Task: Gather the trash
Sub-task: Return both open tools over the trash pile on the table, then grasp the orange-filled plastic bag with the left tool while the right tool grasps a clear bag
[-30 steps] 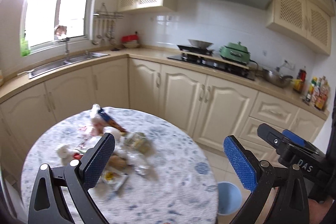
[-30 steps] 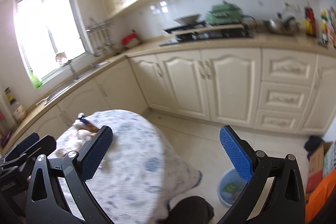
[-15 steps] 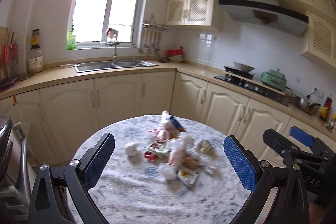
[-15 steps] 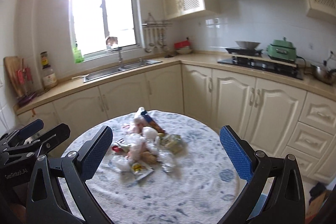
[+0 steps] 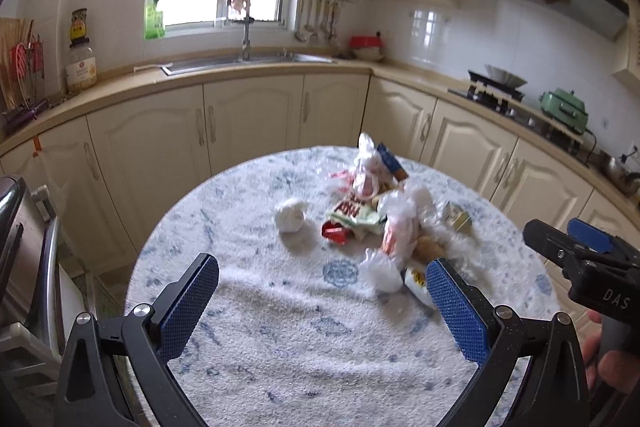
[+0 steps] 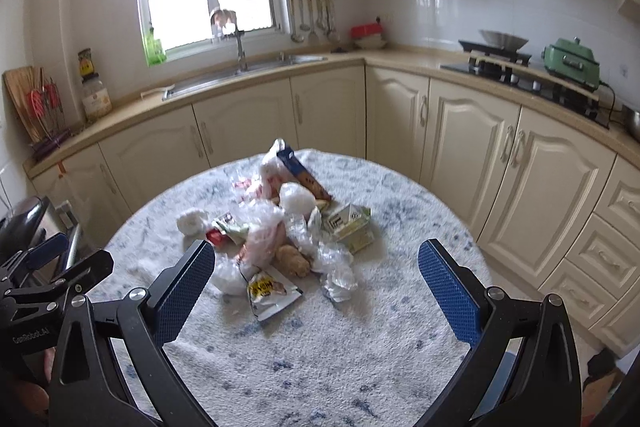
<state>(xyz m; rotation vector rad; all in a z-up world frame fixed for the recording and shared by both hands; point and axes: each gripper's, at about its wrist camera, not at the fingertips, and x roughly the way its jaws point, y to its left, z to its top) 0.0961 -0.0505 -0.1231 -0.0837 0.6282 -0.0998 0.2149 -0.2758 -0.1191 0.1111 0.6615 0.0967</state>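
A round table (image 6: 400, 347) with a white cloth flecked blue stands in a cream-cabinet kitchen. At its middle lies a small heap of trash (image 6: 280, 235): crumpled clear plastic, a white paper ball (image 6: 191, 221) slightly apart on the left, a tall blue and orange carton (image 6: 302, 175) leaning at the back, a small pale green box (image 6: 352, 225), a red scrap, and a torn silver and yellow sachet (image 6: 270, 289) nearest the camera. The printing on the wrappers is too blurred to read.

The left gripper (image 5: 320, 311) and the right gripper (image 6: 316, 293) both hover above the near edge of the table, blue pads spread wide, gripping nothing. The right tool's body reads "DAS"; the left tool's body appears to read "GenRobot.AI".
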